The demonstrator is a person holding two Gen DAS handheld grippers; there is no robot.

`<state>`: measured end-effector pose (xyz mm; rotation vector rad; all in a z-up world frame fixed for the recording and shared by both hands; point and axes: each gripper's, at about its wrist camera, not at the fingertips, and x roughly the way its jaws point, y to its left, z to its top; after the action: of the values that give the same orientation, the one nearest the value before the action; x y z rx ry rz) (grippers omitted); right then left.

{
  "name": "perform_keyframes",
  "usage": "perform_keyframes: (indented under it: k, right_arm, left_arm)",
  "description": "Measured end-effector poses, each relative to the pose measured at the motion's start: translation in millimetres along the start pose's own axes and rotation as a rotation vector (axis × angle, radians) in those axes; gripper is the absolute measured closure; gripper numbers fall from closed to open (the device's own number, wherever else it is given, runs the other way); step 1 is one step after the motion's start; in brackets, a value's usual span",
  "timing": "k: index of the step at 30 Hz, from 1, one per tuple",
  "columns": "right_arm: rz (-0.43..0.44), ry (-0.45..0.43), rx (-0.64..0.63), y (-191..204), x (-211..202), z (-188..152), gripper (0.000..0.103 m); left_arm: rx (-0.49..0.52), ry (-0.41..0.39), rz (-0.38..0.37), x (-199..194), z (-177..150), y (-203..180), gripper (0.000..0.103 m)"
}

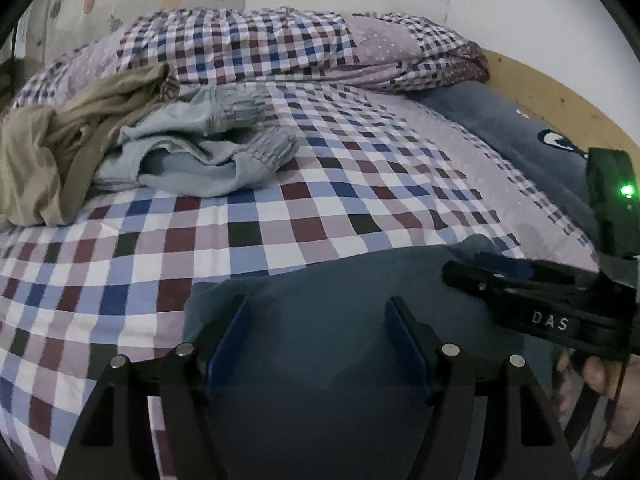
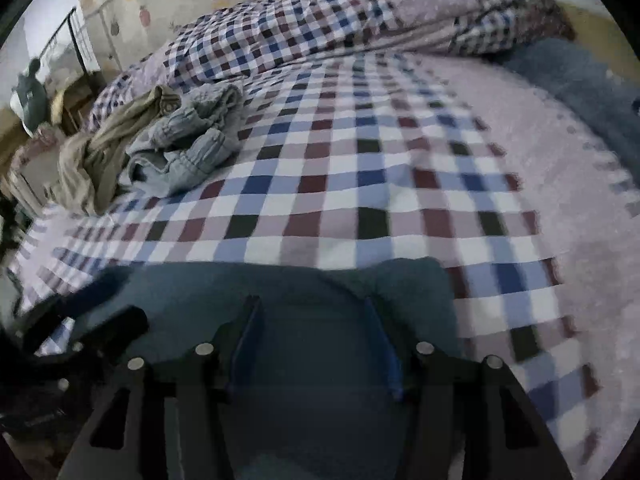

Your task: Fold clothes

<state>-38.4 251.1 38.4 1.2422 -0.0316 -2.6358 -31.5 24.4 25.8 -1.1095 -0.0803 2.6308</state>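
Checked bedding covers the bed (image 1: 320,208) from edge to edge, with a rolled checked quilt (image 1: 280,44) along its far side. At the bed's far left lies a crumpled khaki garment (image 1: 52,152), and just beside it, touching, a rumpled light grey garment (image 1: 208,148). Moving right along the bed's near edge, a dark teal garment (image 1: 340,300) lies flat. The left tongs (image 1: 318,308) hover over it, blue pads apart, nothing between them. Right of those, the right tongs (image 2: 310,308) sit over the same teal cloth, also spread wide, gripping nothing. At the bed's far right rests a blue-grey pillow (image 1: 520,132) against a wooden headboard (image 1: 560,96).
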Motion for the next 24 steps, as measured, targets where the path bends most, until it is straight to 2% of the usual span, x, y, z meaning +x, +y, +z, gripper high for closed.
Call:
perform_keyframes:
  k: [1,4,7,13,18,24]
  right_arm:
    - [-0.019,-0.017,-0.01,-1.4,-8.0,-3.0,0.032]
    - [-0.037,-0.073,-0.011,-1.9,-32.9,-15.5,0.025]
    - [-0.038,-0.085,-0.017,0.6,-49.7,-29.2,0.02]
    - [-0.086,-0.078,-0.106,21.2,-77.6,-74.5,0.02]
    - [-0.137,-0.082,-0.125,30.2,-99.0,-116.0,0.02]
    - [-0.155,-0.077,-0.116,31.0,-120.7,-150.1,0.019]
  left_arm:
    - [0.008,-0.012,0.013,-5.2,-2.6,-1.7,0.025]
    - [0.034,-0.052,0.035,-23.0,-11.4,-7.6,0.018]
    - [0.08,-0.064,0.06,-35.7,-21.4,-16.6,0.018]
    - [0.227,-0.068,0.149,-53.6,-58.2,-49.9,0.017]
    - [0.198,-0.037,0.111,-73.4,-88.3,-57.6,0.017]
    - [0.21,-0.023,0.129,-95.6,-120.8,-75.1,0.017]
